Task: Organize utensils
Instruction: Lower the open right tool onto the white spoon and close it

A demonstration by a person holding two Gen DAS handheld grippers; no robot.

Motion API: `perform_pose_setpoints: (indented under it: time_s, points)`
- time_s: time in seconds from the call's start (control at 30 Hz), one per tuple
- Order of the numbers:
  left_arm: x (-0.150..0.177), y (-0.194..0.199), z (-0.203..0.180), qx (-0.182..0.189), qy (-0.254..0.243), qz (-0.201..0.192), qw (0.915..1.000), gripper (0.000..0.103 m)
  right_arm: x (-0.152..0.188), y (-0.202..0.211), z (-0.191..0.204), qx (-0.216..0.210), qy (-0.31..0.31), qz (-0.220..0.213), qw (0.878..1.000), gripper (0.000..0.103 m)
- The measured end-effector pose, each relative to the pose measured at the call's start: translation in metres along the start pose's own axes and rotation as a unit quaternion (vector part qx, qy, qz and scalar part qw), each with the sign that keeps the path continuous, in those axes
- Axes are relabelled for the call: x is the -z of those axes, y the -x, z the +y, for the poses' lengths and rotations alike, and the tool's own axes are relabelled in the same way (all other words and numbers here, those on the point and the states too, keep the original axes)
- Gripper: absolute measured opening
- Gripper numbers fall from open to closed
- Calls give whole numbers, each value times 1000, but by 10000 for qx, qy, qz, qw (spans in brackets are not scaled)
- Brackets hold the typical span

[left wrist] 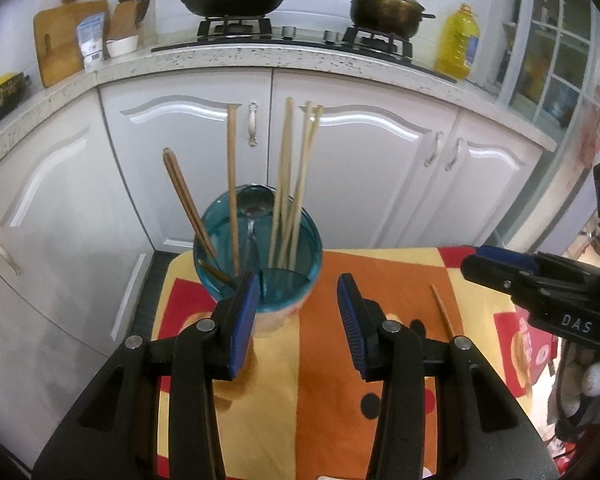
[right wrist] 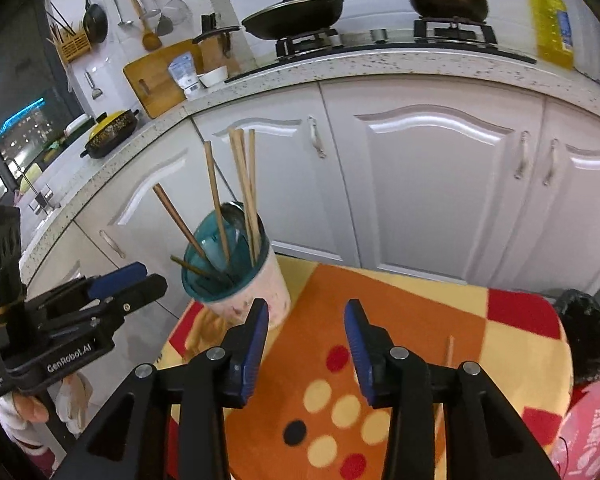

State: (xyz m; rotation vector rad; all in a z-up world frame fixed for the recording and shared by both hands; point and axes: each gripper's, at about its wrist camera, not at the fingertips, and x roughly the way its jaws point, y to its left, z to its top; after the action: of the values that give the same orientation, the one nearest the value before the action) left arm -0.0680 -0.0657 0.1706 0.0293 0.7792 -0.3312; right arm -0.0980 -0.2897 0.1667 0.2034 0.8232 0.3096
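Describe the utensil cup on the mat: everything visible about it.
The round utensil cup with a teal translucent rim and inner wall and a pale pinkish outer wall stands upright near the far left corner of the orange, yellow and red patterned mat. It looks like plastic. Several light wooden chopsticks, a darker brown pair and a metal spoon lean inside against its rim. In the left wrist view one finger overlaps its near wall; contact cannot be told.
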Motion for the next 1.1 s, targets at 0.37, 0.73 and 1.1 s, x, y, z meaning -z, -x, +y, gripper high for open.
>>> perform_pose_setpoints:
  time_s: [0.37, 0.73, 1.1]
  points:
    - [27, 10, -15, 134, -78, 186, 9997, 45, 48, 18, -19, 267, -55, 275, 9992, 40]
    - [86, 3, -2, 776, 260, 1282, 9884, 50, 101, 0, -35, 80, -105, 879, 9960, 41]
    - [160, -19, -9, 1206, 488, 2564, 9578, 50, 153, -39, 5, -620, 435, 1758, 9815, 41]
